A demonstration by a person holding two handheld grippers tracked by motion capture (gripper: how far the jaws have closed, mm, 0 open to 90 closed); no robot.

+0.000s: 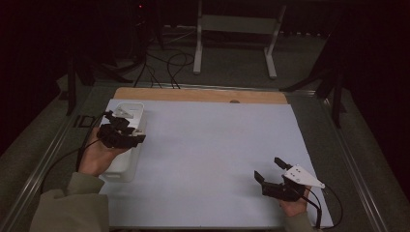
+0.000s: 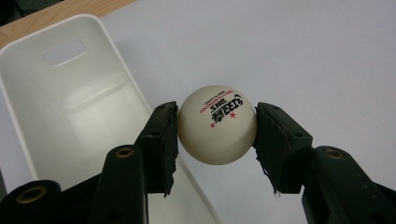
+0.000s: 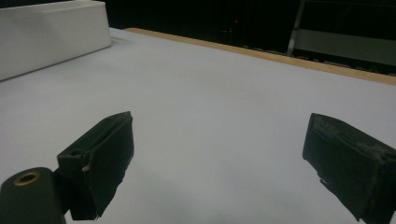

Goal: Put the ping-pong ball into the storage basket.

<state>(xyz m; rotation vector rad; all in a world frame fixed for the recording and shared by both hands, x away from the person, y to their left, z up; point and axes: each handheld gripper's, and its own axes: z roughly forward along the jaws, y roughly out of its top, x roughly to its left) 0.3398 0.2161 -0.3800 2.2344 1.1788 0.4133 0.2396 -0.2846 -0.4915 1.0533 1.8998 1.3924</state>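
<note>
Table-tennis ball (image 2: 217, 124) is the thing in hand, and the risk is that it misses the white bin or slips out early. From the high view, the left gripper (image 1: 126, 126) hangs over the long white plastic bin (image 1: 140, 110) at the near-left part of the white table sheet (image 1: 217, 154); the ball itself is too small and hidden to pick out here, so whether the claw is centred over the bin's opening cannot be judged from above. The right gripper (image 1: 270, 170) rests far off on the other side of the sheet, jaws spread, holding nothing. In the left gripper view, the claw pinches the ball between its two black pads (image 2: 164, 135), gripping only at the ball's widest points; the ball sits just beyond and to the right of the bin's near long wall (image 2: 135, 88), apparently over the sheet more than over the bin's hollow. If the jaws part now, I judge the ball would likely strike the rim or land outside and roll away across the smooth sheet. A light, hard sphere held at two small contacts may also squirt out if the squeeze eases or the hand tilts. In the right gripper view, the jaws stand wide apart over bare sheet, the bin (image 3: 51, 32) far ahead to their left, too distant to stop a runaway ball.
</note>
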